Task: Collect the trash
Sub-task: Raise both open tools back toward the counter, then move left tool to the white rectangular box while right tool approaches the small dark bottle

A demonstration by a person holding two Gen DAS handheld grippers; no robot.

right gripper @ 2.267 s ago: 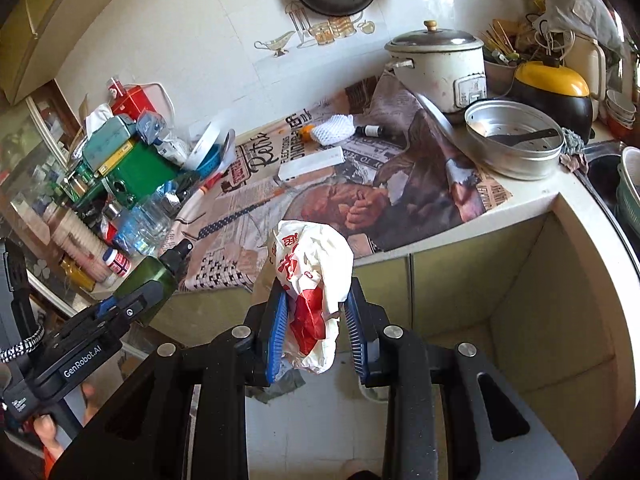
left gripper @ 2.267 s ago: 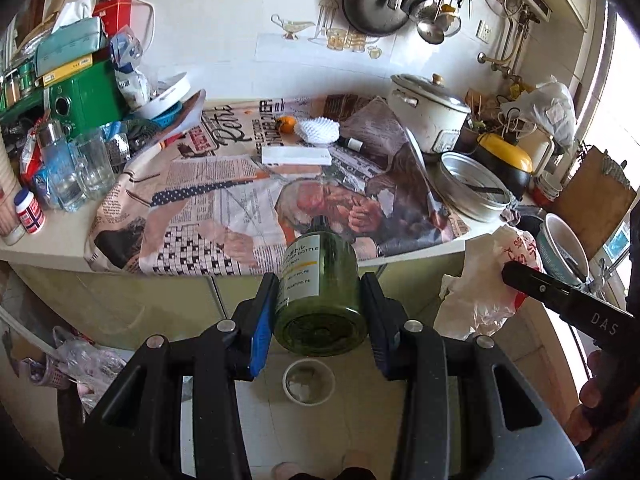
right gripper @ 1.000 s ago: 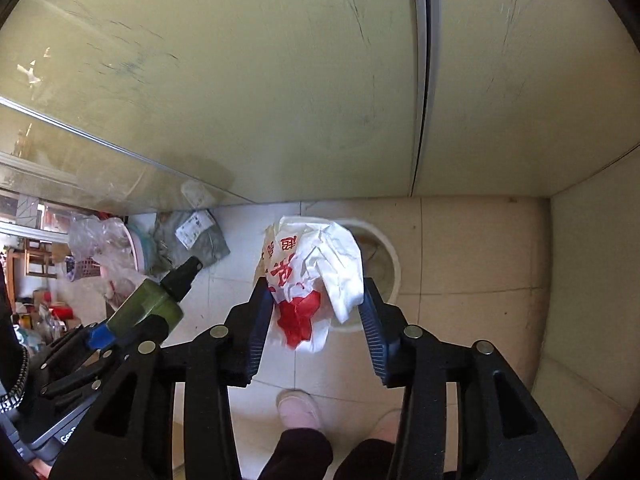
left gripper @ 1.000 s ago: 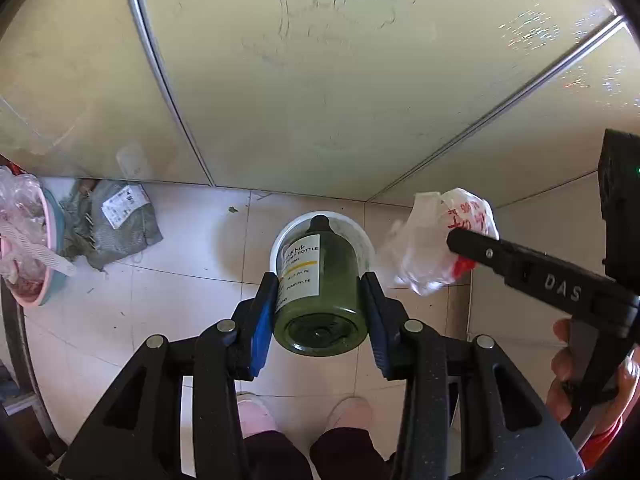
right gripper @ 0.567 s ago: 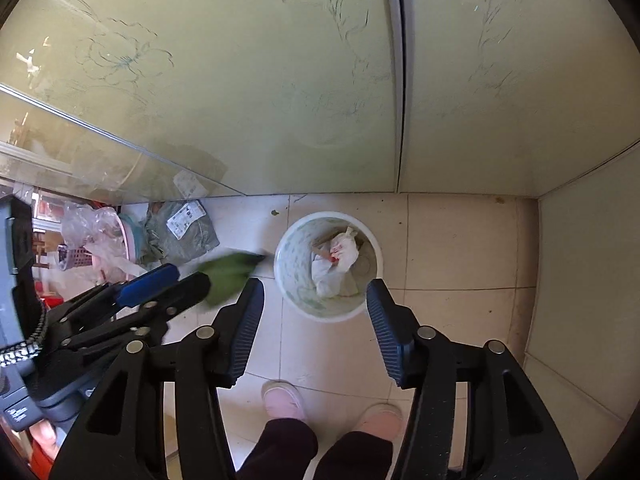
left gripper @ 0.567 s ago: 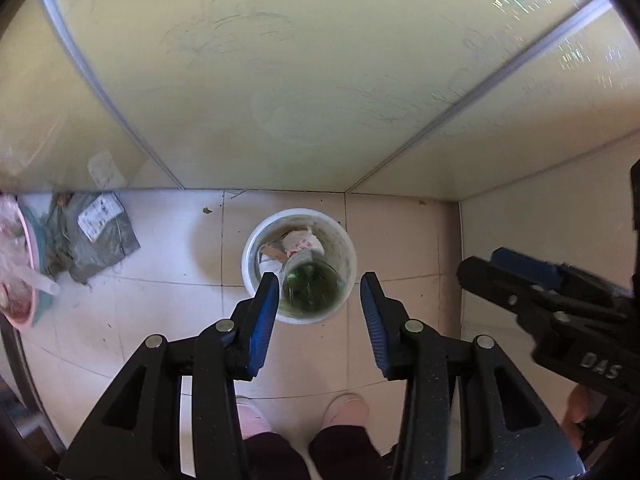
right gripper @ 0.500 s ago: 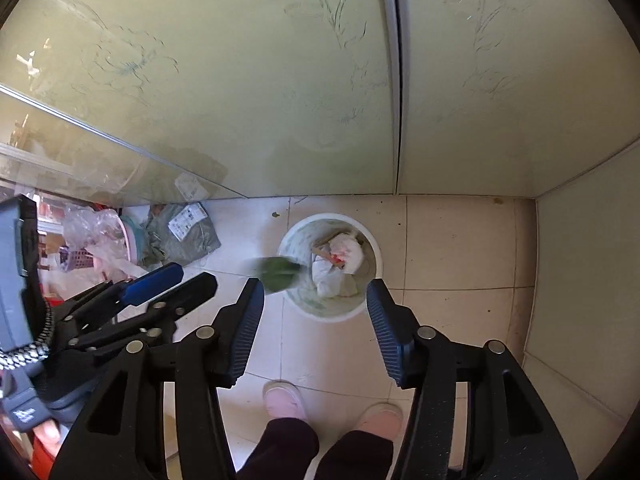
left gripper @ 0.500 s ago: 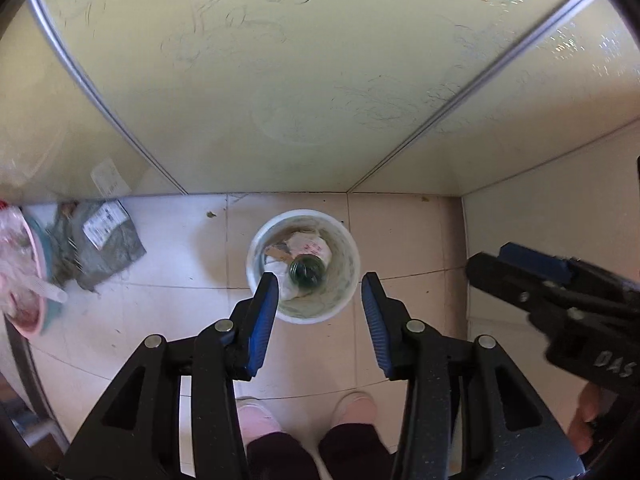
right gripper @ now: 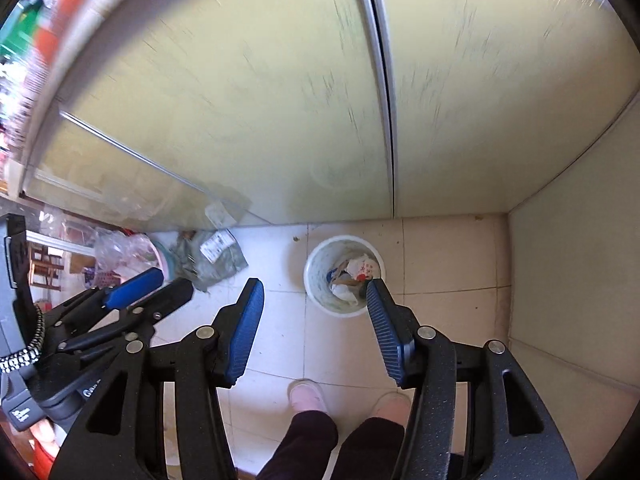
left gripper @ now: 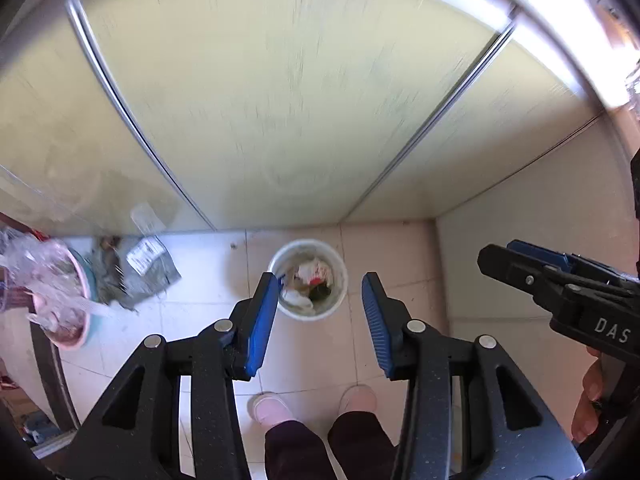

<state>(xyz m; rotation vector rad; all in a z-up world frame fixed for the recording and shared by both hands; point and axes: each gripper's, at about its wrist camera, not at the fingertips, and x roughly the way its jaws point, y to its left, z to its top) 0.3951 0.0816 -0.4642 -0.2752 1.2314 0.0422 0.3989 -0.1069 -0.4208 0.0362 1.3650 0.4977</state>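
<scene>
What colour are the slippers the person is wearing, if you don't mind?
Pale pink slippers, clearest in the right wrist view.

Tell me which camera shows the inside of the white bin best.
The left wrist view: the white bin sits unobstructed between the left claw's open fingers, contents visible. In the right wrist view, the bin is partly covered by a right claw finger.

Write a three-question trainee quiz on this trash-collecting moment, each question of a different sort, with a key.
1. True or false: the left gripper holds a bottle.
2. Where does the white bin stand? A) on the floor by the cabinet doors B) on a counter C) on a chair
3. Fill in: the red-and-white crumpled bag lies ____ the bin.

Key: 1 false, both it and the right gripper are open and empty; 2 A; 3 inside.
</scene>
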